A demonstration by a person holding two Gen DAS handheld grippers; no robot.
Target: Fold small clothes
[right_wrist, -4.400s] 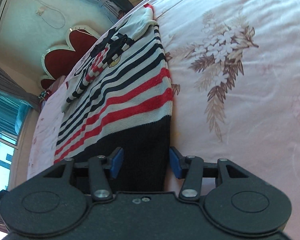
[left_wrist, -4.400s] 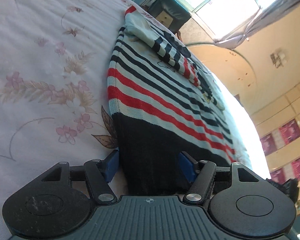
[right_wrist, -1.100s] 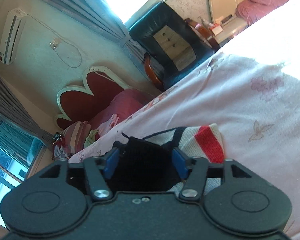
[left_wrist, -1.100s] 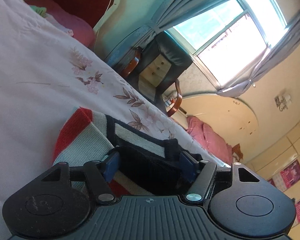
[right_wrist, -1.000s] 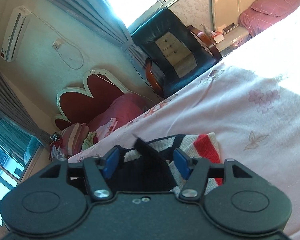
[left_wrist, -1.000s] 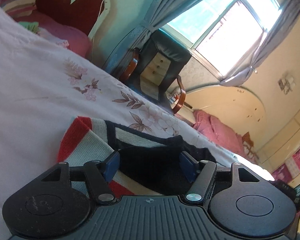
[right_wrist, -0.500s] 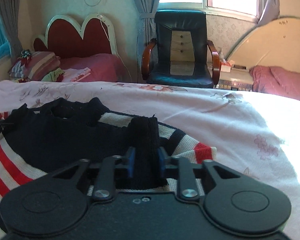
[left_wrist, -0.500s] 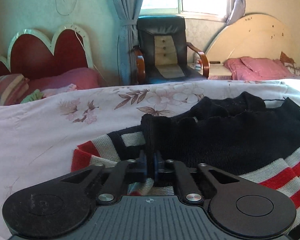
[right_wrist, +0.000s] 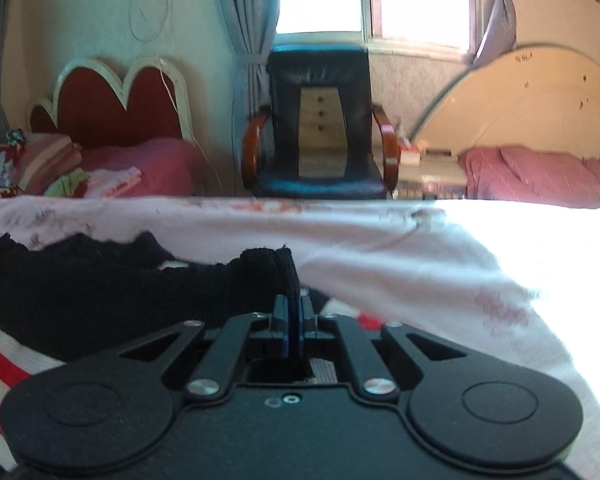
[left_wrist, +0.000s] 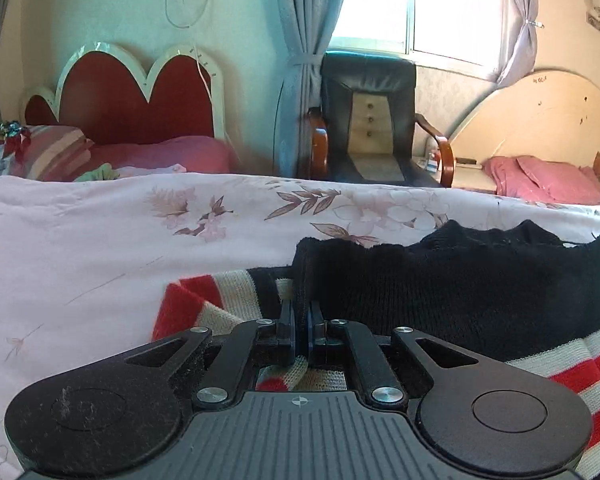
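we see the striped sweater [left_wrist: 440, 292] lying on the floral bedsheet [left_wrist: 100, 248], its black hem band doubled back over the red and white stripes. the left gripper [left_wrist: 300, 322] is pressed together, pinching the hem's left corner between its 2 blue pads. the right gripper [right_wrist: 294, 316] pinches the hem's right corner just as tightly. beyond the bed stand a black armchair [left_wrist: 366, 116] and a red headboard [left_wrist: 120, 96].

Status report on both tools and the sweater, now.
Left tool and right tool both shut on sweater, pinching its black hem. Sweater on floral bedsheet. Nothing in the way.
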